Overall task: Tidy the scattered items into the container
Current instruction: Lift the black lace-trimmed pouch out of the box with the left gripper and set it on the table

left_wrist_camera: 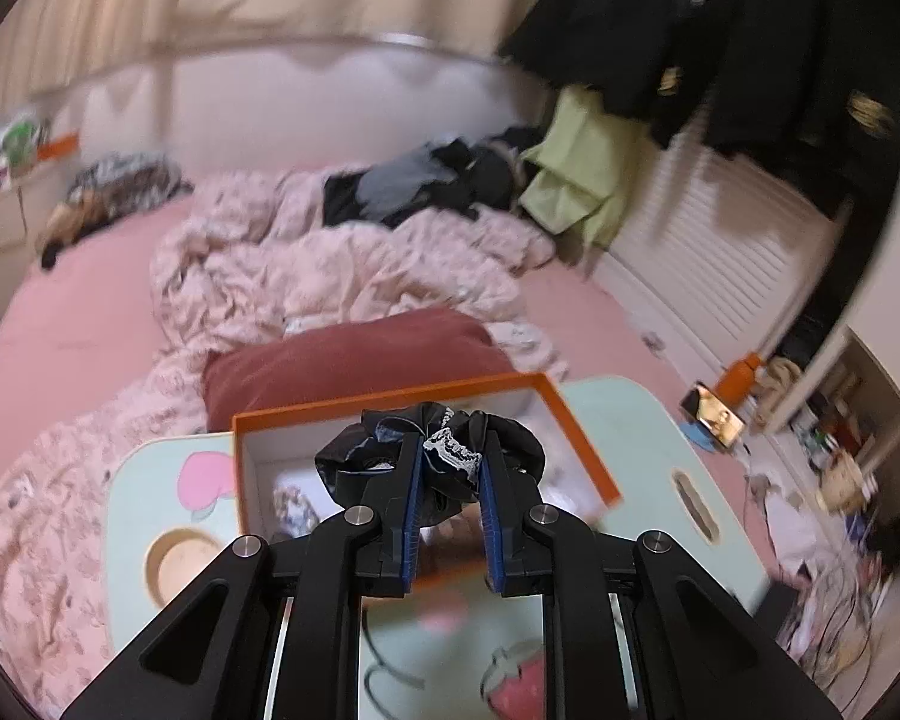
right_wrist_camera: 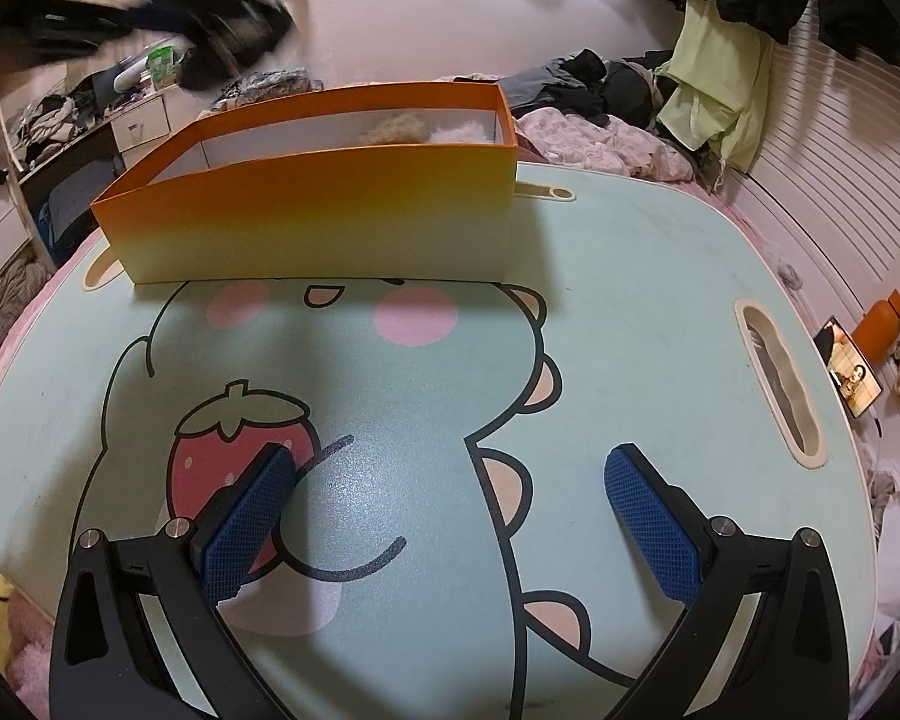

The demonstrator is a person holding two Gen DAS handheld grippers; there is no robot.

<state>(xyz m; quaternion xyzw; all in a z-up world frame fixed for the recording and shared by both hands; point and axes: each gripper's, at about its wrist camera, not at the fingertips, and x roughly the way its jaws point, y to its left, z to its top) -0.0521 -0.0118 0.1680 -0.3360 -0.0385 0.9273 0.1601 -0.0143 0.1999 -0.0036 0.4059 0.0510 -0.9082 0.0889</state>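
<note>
Black, glossy and crumpled, the scrunchie (left_wrist_camera: 432, 450) sits pinched in your left tongs (left_wrist_camera: 450, 450), its ruffled fabric bulging out on both sides of the blue textured pads (left_wrist_camera: 413, 498) and showing a strip of white lace trim near the tips. You hold it above the open orange box (left_wrist_camera: 588, 450), a rectangular cardboard container with plain white inner walls; its floor is partly hidden by the tongs, though a small patterned piece lies in the near left corner. From your right side the same box (right_wrist_camera: 330, 210) shows a smooth outer wall that fades from orange at the rim to pale yellow at the base, and two fluffy shapes, one beige and one white, peek over its far edge. Your right tongs (right_wrist_camera: 450, 480) are spread wide and grip nothing, their blue mesh-textured pads (right_wrist_camera: 648, 522) hanging low over the worktop (right_wrist_camera: 630, 276). That worktop is a smooth mint-green board with rounded corners, an oval slot along its right side, and a printed cartoon creature with pink cheeks and a red strawberry. It rests on a bed with a pink sheet (left_wrist_camera: 60, 324) and a rumpled, pale floral quilt (left_wrist_camera: 282, 276).
</note>
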